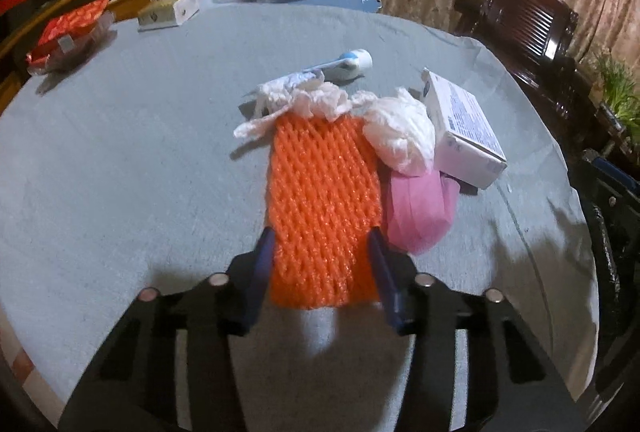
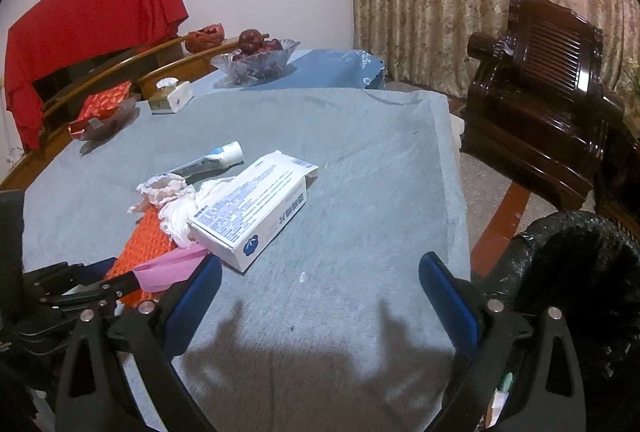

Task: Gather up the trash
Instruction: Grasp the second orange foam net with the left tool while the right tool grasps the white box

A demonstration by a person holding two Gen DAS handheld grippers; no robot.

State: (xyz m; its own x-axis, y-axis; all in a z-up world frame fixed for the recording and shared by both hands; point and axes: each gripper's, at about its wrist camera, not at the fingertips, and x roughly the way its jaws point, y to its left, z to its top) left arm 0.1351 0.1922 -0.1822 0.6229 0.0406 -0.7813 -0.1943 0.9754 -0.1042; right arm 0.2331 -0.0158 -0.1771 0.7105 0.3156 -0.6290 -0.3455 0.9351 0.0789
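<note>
On a worktop (image 1: pixel 120 159) covered in grey cloth, the left gripper (image 1: pixel 322 244) has its jaws narrowed around the near end of an orange foam net (image 1: pixel 320 191), pads at its edges. The right gripper (image 2: pixel 320 272) hovers with jaws wide and empty. The soft net likely needs a firm squeeze before lifting toward the black-lined bin (image 2: pixel 576 272).

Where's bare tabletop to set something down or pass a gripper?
Free: grey cloth between medicine box and the far fruit bowl; also the near right edge beside the bin. Crowded: orange foam net, tissues, pink wrapper, toothpaste tube bunched together.
</note>
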